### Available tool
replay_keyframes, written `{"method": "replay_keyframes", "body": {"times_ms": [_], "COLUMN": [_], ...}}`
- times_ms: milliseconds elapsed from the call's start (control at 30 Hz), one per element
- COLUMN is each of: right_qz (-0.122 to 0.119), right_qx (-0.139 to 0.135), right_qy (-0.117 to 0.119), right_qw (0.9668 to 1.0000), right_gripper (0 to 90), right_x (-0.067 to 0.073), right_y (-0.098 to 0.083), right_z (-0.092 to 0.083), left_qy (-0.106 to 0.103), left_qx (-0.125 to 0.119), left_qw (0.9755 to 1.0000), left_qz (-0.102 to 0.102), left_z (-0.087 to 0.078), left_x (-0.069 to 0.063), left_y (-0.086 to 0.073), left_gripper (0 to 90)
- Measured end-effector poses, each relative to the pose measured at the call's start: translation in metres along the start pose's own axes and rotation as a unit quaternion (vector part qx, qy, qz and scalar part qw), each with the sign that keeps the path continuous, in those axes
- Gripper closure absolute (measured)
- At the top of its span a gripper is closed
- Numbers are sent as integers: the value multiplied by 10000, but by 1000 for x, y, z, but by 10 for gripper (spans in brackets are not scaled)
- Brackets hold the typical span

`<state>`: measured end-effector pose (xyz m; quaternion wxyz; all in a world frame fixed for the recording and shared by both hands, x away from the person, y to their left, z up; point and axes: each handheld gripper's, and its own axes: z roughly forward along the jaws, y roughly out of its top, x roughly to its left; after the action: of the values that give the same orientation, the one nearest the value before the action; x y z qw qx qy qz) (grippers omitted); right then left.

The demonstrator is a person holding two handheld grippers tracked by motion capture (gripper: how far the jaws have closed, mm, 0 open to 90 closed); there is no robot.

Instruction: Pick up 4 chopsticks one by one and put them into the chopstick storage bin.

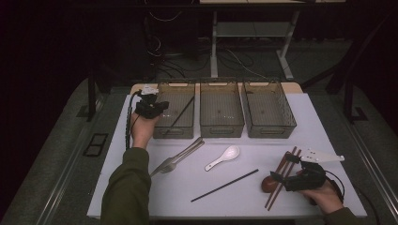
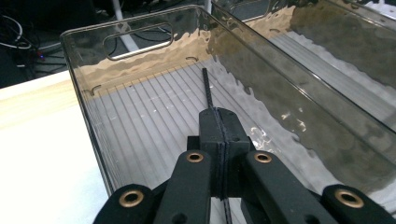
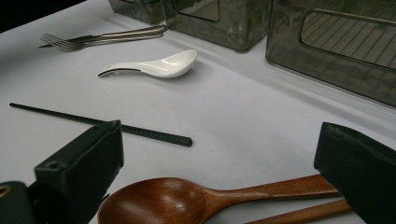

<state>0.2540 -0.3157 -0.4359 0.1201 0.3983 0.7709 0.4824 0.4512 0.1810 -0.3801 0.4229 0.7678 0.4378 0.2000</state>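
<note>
Chopstick [image 1: 180,114], thin and black, slants down into the left of three clear bins [image 1: 174,112] at the far side of the desk [image 1: 328,136] in the high view. The left gripper [image 1: 151,108] sits at that bin's left wall, the forearm in a green sleeve [image 1: 127,187] stretched straight forward from the near edge. The right gripper [image 1: 300,176] rests low at the near right corner, over a wooden spoon [image 1: 269,184] and a pair of brown chopsticks [image 1: 281,176]. Between the hands lie a fork and tongs [image 1: 178,157], a white spoon [image 1: 223,157] and a second black chopstick [image 1: 225,185].

From the left gripper view, the jaws are pressed together on the black chopstick [image 2: 208,88], pinching its near end; the rod runs forward and down to the ribbed floor of the bin [image 2: 140,121]. A handle slot is cut in the far wall, a detail too small to make out from above.

From the right gripper view, the jaws stand spread wide, one on either side of the wooden spoon [image 3: 187,198], whose bowl lies at the left and handle runs right, with a brown chopstick [image 3: 303,213] just beside it. The loose black chopstick [image 3: 102,125], white spoon [image 3: 154,65] and fork [image 3: 93,38] lie beyond. No writing can be read anywhere.
</note>
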Motion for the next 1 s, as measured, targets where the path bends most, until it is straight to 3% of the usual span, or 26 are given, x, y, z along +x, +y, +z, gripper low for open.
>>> {"method": "replay_keyframes", "body": {"times_ms": [133, 433, 600, 800, 1000], "right_qz": [-13, -40, -31, -26, -26], "right_qx": [11, 34, 43, 37, 41], "right_qy": [2, 14, 26, 20, 10], "right_qw": [10000, 10000, 10000, 10000, 10000], "right_gripper": [13, 13, 13, 13, 13], "right_x": [0, 0, -1, -1, -1], "right_y": [0, 0, 0, 0, 0], "right_z": [0, 1, 1, 1, 1], "left_qy": [-54, -247, -380, -684, -973], "left_qx": [21, -123, -79, -226, -317], "left_qw": [10000, 9996, 9991, 9972, 9941], "left_qz": [38, 4, 163, 194, 350], "left_z": [-2, -12, -19, -28, -37], "left_x": [0, -5, -12, -23, -40], "left_y": [-1, 3, 5, 5, -2], "left_gripper": [890, 700, 586, 480, 409]}}
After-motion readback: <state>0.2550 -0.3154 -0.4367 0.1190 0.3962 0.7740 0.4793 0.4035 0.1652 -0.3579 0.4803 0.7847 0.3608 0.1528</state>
